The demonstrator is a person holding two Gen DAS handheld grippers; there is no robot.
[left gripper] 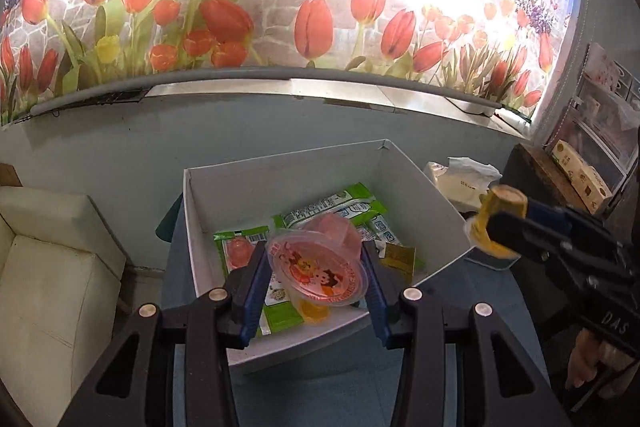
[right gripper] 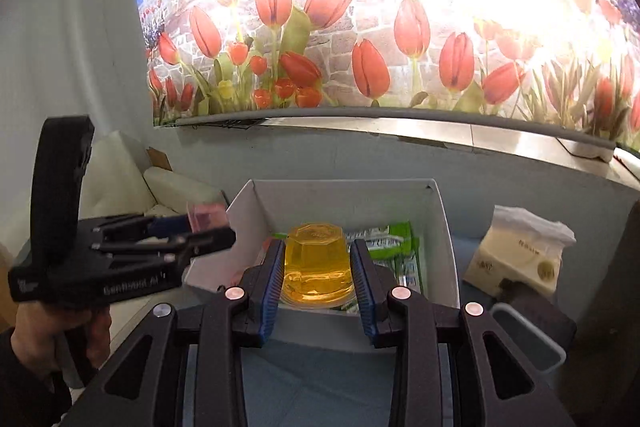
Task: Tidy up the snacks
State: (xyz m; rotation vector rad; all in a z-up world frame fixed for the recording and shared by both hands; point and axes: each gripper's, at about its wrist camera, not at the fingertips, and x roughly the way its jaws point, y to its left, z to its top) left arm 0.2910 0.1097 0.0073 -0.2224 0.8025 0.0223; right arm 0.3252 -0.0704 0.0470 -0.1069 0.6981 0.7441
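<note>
My left gripper point(left gripper: 316, 267) is shut on a pink jelly cup point(left gripper: 320, 267) with a cartoon lid, held in the air over the near part of the white box point(left gripper: 280, 187). My right gripper point(right gripper: 318, 267) is shut on a yellow jelly cup point(right gripper: 318, 267), held above the box's near edge. Inside the white box point(right gripper: 444, 227) lie green snack packets point(left gripper: 344, 207), a small gold sachet point(left gripper: 398, 257) and an orange jelly cup point(left gripper: 316, 311). The right gripper with its yellow cup point(left gripper: 500, 223) shows at the right of the left wrist view. At the left of the right wrist view is the left gripper point(right gripper: 216, 227).
A cream tissue pack point(right gripper: 520, 259) lies right of the box, with a grey tray point(right gripper: 532, 335) nearer. A white cushioned seat point(left gripper: 52, 259) stands to the left. A tulip mural wall point(left gripper: 280, 7) rises behind. A person's hand point(right gripper: 60, 331) grips the left tool.
</note>
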